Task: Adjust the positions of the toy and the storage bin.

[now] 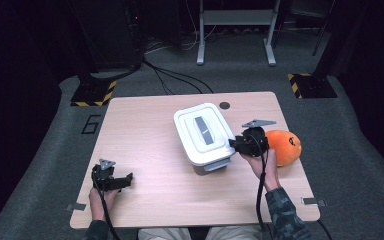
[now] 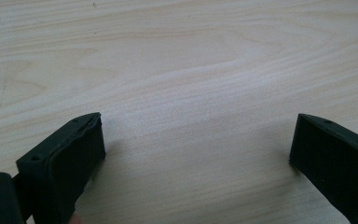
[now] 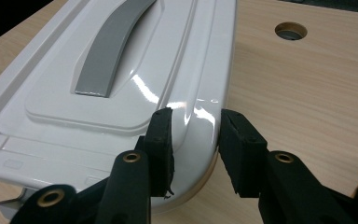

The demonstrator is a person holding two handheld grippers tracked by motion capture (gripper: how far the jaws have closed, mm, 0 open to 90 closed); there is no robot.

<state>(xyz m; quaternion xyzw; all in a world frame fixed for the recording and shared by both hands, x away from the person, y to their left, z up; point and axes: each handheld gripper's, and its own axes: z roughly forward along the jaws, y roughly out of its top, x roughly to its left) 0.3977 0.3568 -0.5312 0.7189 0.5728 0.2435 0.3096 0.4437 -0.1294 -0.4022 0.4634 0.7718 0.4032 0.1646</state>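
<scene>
Grey carpet surrounds table (image 1: pixel 145 120); box (image 1: pixel 205 137) sits centre, orange ball (image 1: pixel 284 147) right. Left gripper (image 2: pixel 196 140) rests near-left, jaws released over bare wood. Right gripper (image 3: pixel 195 135) is clenched on lid (image 3: pixel 121 74) rim. Judged step: lid removal; next move calls for lifting evenly.

A pale wood table (image 1: pixel 155 165) carries a white lidded box (image 1: pixel 204 132) at its centre, an orange ball (image 1: pixel 284 147) at three o'clock, a round hole (image 1: pixel 224 105) at twelve
</scene>
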